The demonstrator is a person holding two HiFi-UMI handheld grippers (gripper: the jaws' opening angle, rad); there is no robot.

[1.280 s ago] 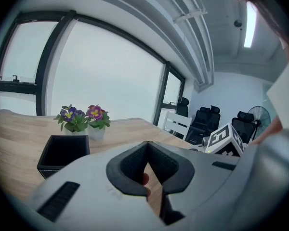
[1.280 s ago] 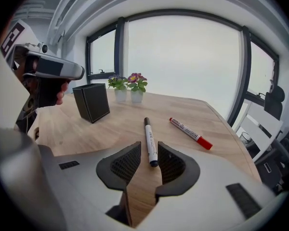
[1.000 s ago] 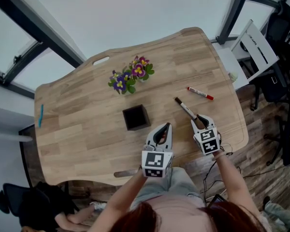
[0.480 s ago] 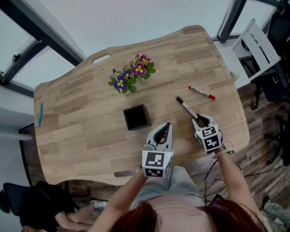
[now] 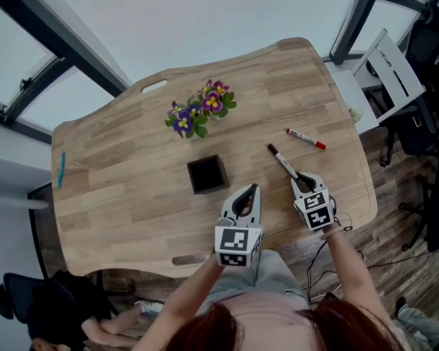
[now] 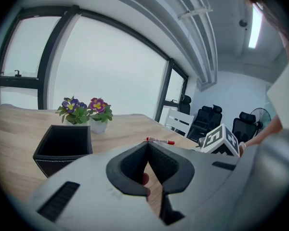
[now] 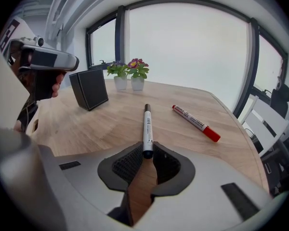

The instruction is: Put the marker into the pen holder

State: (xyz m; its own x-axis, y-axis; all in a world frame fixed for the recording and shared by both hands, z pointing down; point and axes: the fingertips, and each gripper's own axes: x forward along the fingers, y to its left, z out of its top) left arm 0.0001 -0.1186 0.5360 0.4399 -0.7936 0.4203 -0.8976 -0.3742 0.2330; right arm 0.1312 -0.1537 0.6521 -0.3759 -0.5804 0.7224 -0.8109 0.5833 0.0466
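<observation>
A black-capped white marker [image 5: 284,162] lies flat on the wooden table [image 5: 117,189], pointing away from me. My right gripper [image 5: 302,182] sits at its near end. In the right gripper view the jaws press both sides of that marker [image 7: 146,126], so the right gripper [image 7: 146,150] is shut on it. The black square pen holder [image 5: 206,175] stands left of it, open and upright, and shows as a box [image 7: 89,89] far left. My left gripper [image 5: 249,192] hovers beside the holder [image 6: 62,146], and the left gripper [image 6: 148,144] is shut on nothing.
A red-capped marker [image 5: 304,139] lies beyond the black one, to its right. Two small pots of flowers [image 5: 197,112] stand behind the holder. A blue object [image 5: 61,172] lies at the table's left edge. Office chairs [image 5: 395,72] stand off the right side.
</observation>
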